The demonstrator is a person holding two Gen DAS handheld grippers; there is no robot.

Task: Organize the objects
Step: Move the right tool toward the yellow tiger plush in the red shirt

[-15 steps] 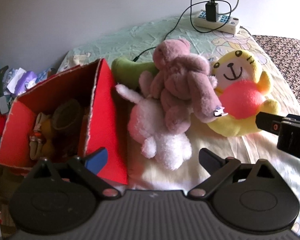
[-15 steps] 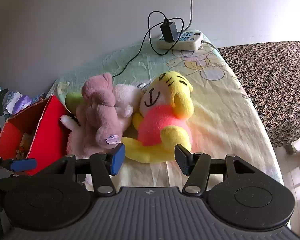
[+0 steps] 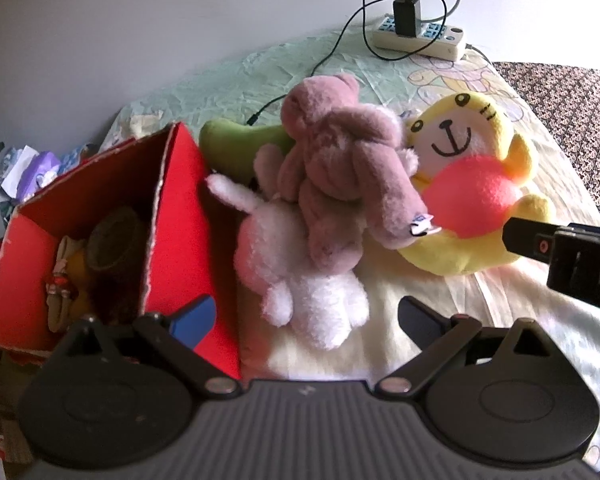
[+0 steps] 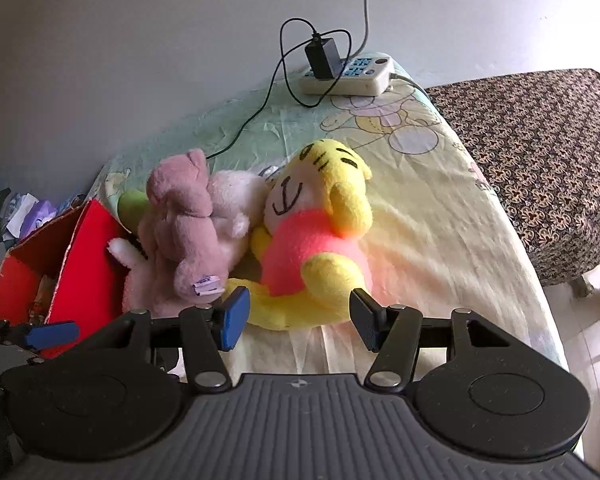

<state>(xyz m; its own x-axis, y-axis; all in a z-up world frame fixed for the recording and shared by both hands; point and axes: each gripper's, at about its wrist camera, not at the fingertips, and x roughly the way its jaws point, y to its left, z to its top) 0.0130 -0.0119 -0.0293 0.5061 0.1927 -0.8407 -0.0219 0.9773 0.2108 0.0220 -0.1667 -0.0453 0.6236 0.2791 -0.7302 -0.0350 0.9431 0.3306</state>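
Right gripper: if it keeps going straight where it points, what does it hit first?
Most likely the yellow plush: its lower body lies right between the open jaws of the right gripper, with nothing nearer in front. Depth is hard to judge.

Home bedroom: cartoon bedsheet (image 4: pixel 420 208), plush toys (image 3: pixel 340 184), power strip (image 4: pixel 348 74).

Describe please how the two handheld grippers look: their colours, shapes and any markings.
Both grippers look alike. The left gripper and right gripper each have a grey ribbed body, two round black discs, and black linkage arms with silver pivot screws. On each, one finger carries a blue pad and the other a black one. A small compass-like mark sits on the ribbed body. No hands, sleeves or cables show.
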